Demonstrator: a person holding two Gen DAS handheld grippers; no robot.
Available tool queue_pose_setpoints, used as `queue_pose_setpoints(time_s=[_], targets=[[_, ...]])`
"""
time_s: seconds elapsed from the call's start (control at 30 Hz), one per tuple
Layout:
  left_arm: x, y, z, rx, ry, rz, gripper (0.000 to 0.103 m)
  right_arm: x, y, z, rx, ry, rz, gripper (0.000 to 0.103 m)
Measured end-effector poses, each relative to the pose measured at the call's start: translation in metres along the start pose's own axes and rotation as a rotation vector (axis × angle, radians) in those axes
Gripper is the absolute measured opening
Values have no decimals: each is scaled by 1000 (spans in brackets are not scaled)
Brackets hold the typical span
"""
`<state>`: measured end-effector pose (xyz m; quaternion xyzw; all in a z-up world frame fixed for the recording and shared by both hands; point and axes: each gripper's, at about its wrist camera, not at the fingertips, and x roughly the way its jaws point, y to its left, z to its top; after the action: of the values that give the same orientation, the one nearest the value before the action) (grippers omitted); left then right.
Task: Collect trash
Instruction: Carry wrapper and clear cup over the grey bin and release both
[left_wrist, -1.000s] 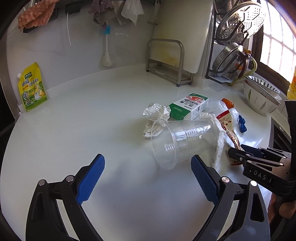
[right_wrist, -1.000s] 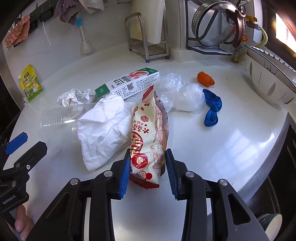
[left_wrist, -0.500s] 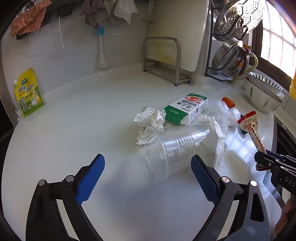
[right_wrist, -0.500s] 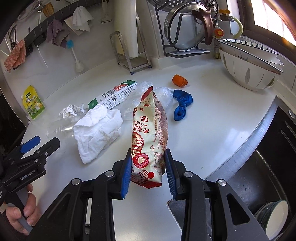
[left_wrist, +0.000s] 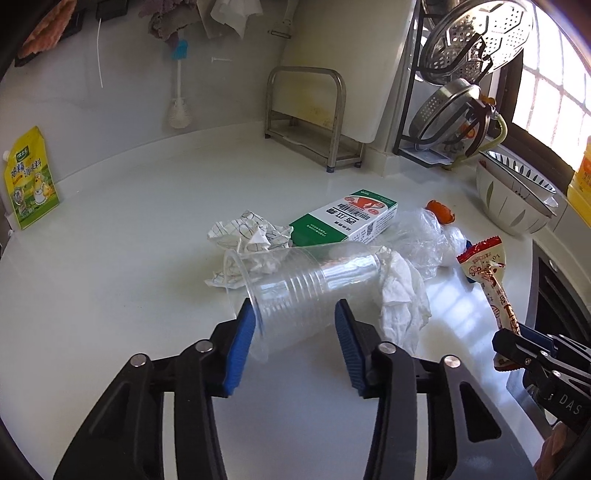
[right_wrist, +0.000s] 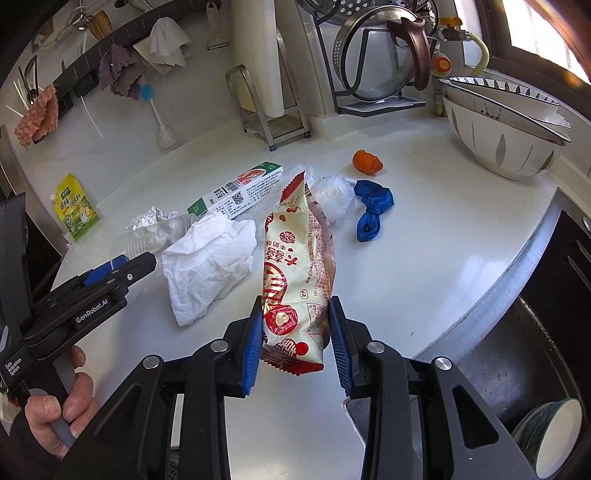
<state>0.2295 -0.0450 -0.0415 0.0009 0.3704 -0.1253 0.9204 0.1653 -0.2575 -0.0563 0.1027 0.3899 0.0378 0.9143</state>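
My left gripper (left_wrist: 295, 325) is shut on a clear plastic cup (left_wrist: 310, 284) that lies on its side on the white counter (left_wrist: 122, 258). My right gripper (right_wrist: 293, 332) is shut on a red and white snack wrapper (right_wrist: 295, 266) and holds it above the counter; the wrapper also shows in the left wrist view (left_wrist: 487, 273). On the counter lie a crumpled white tissue (right_wrist: 210, 258), crumpled printed paper (left_wrist: 251, 236), a green and white carton (left_wrist: 347, 218), a clear plastic bag (left_wrist: 424, 236), a blue rag (right_wrist: 373, 210) and an orange scrap (right_wrist: 367, 161).
A sink (right_wrist: 535, 332) with bowls in it lies to the right of the counter edge. Stacked white bowls (right_wrist: 506, 136), a pot rack (right_wrist: 376, 66) and a metal stand (left_wrist: 314, 118) line the back. A yellow pouch (left_wrist: 29, 177) leans on the left wall.
My left gripper has closed from wide open onto the plastic cup. My right gripper has lifted the snack wrapper up off the counter.
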Motion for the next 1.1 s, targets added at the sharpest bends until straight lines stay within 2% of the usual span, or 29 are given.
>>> queue_pose_setpoints(time_s=[0.07, 0.17, 0.2, 0.43, 0.77, 1.1], targets=[[2, 1, 0, -7, 8, -11, 20, 0, 0, 0, -1, 1, 1, 33], [3, 2, -1, -12, 14, -21, 7, 0, 0, 1, -1, 2, 3, 33], [2, 2, -1, -9, 12, -21, 6, 0, 0, 1, -2, 2, 3, 33], [-10, 2, -5, 17, -21, -1, 5, -2, 1, 0, -4, -6, 5, 33], [-56, 1, -31, 69, -74, 66, 5, -22, 6, -16, -30, -36, -4, 32], [-123, -6, -69, 103, -119, 96, 5, -75, 17, -71, -28, -63, -12, 32]])
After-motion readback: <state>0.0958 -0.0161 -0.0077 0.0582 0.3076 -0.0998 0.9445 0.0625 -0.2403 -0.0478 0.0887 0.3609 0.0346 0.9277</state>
